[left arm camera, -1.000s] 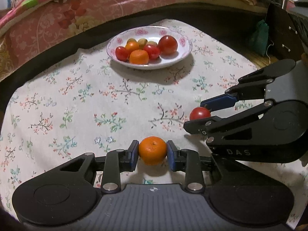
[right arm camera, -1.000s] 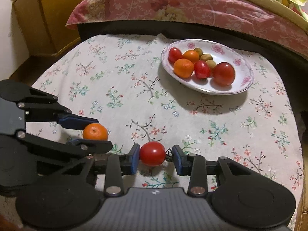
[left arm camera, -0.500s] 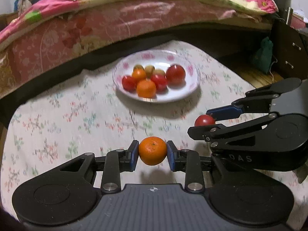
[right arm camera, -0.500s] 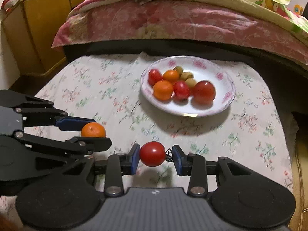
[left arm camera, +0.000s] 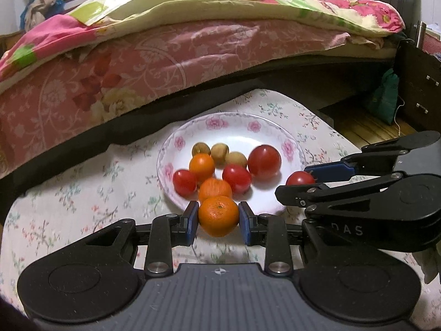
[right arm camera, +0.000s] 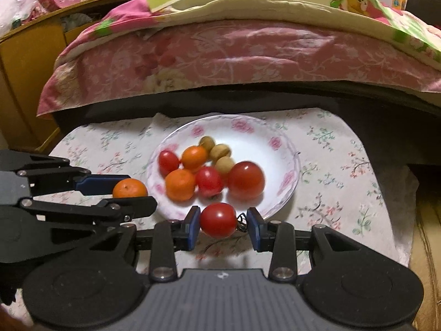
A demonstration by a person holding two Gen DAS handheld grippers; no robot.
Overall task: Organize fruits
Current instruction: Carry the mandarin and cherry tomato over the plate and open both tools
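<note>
My left gripper (left arm camera: 218,219) is shut on an orange mandarin (left arm camera: 218,215), held just above the near rim of a white flowered plate (left arm camera: 176,143). My right gripper (right arm camera: 222,224) is shut on a red tomato (right arm camera: 217,219), also at the plate's (right arm camera: 286,182) near edge. Each gripper shows in the other's view: the right gripper (left arm camera: 300,180) with its tomato (left arm camera: 299,178) on the right side, the left gripper (right arm camera: 129,190) with its mandarin (right arm camera: 129,189) on the left side. The plate holds several tomatoes, two mandarins and three small brown fruits.
The plate rests on a floral tablecloth (left arm camera: 82,193) over a low table. Close behind it stands a bed with a pink quilt (left arm camera: 165,55). A dark cabinet (left arm camera: 419,82) is at the right, a yellow wooden cupboard (right arm camera: 24,69) at the left.
Both grippers moved forward across the cloth toward the plate, side by side, each still holding its fruit. The plate now lies directly beyond the fingertips.
</note>
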